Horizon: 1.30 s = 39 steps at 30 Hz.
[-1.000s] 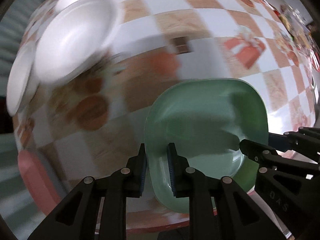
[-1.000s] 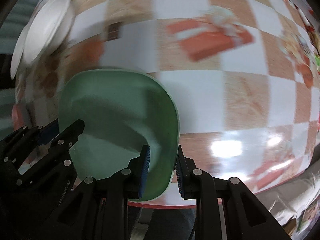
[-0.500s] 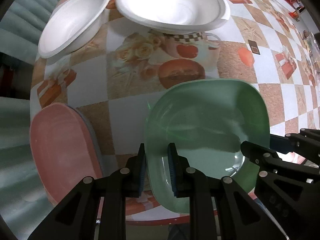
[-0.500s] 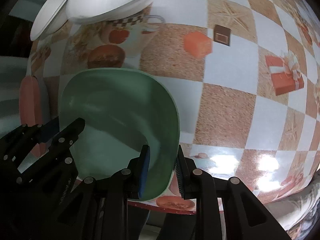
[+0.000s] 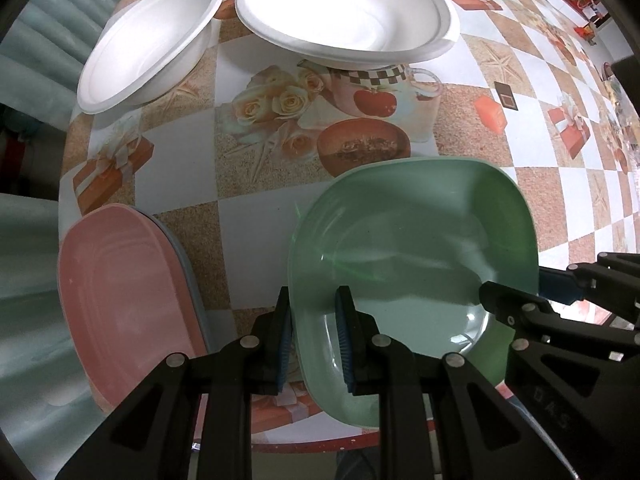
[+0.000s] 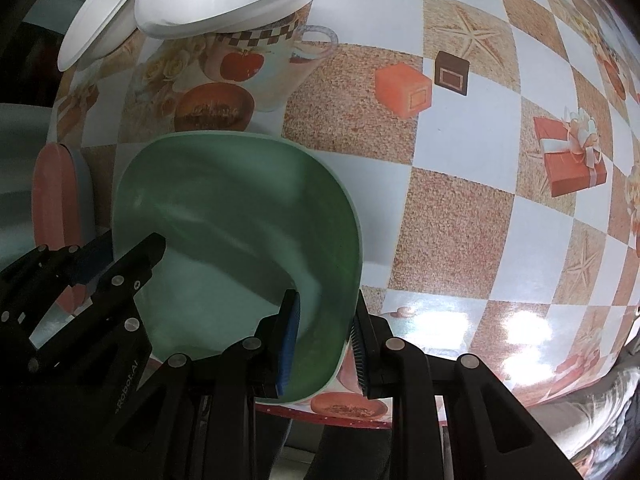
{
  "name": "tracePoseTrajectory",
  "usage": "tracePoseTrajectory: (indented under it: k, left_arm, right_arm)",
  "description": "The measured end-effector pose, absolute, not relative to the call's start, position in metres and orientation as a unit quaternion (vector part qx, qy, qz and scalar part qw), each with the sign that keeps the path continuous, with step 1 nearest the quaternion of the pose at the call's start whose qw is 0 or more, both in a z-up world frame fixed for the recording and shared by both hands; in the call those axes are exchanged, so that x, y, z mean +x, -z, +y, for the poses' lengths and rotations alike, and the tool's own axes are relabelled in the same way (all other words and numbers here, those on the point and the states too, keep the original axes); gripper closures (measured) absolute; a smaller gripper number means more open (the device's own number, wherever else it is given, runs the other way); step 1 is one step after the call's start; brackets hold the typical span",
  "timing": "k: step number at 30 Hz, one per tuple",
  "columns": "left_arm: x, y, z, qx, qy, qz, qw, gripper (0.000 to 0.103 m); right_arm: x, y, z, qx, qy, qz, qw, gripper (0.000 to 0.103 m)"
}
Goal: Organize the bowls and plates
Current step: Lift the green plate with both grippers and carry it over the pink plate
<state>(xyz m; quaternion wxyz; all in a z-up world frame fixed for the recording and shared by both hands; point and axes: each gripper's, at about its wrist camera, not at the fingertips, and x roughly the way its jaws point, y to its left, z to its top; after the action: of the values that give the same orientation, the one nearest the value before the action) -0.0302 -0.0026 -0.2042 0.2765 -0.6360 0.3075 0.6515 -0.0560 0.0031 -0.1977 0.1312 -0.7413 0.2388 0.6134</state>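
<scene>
Gleaming pale-green squarish plate (image 5: 416, 232), rounded corners

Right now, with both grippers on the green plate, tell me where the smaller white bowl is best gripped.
Grip the smaller white bowl by its flat, outturned rim, coming from above with one finger inside and one outside. Its near side faces bare tablecloth; its right side sits close to the large white bowl.

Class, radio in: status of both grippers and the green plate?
Left gripper and right gripper shut on green plate rims. Plate off table. Pink plate left; nothing between.
</scene>
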Motion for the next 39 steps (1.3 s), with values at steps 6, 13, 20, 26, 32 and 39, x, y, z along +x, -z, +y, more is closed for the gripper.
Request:
tracePoseTrajectory:
  k: [6,13,20,26,32,39]
  left_arm:
    - [-0.034,0.196,-0.001,-0.637,-0.650,0.309,0.277,0.081]
    - [-0.035,0.192,-0.007,-0.643,-0.648,0.303,0.274,0.081]
    - [-0.037,0.176,-0.015,-0.637,-0.654,0.298,0.278,0.081]
    - [-0.044,0.157,-0.024,-0.629,-0.665,0.290,0.280,0.081]
    - [-0.063,0.136,-0.039,-0.620,-0.681,0.276,0.273,0.081]
    - [-0.082,0.111,-0.066,-0.613,-0.704,0.254,0.254,0.081]
  right_arm:
    - [-0.052,0.195,0.012,-0.741,-0.607,0.255,0.130,0.076]
    - [-0.051,0.192,0.016,-0.741,-0.606,0.260,0.129,0.076]
    - [-0.054,0.178,0.024,-0.735,-0.612,0.261,0.131,0.076]
    - [-0.061,0.157,0.031,-0.727,-0.625,0.254,0.129,0.076]
    - [-0.064,0.141,0.026,-0.718,-0.639,0.250,0.119,0.076]
    - [-0.080,0.121,0.010,-0.714,-0.656,0.225,0.100,0.076]
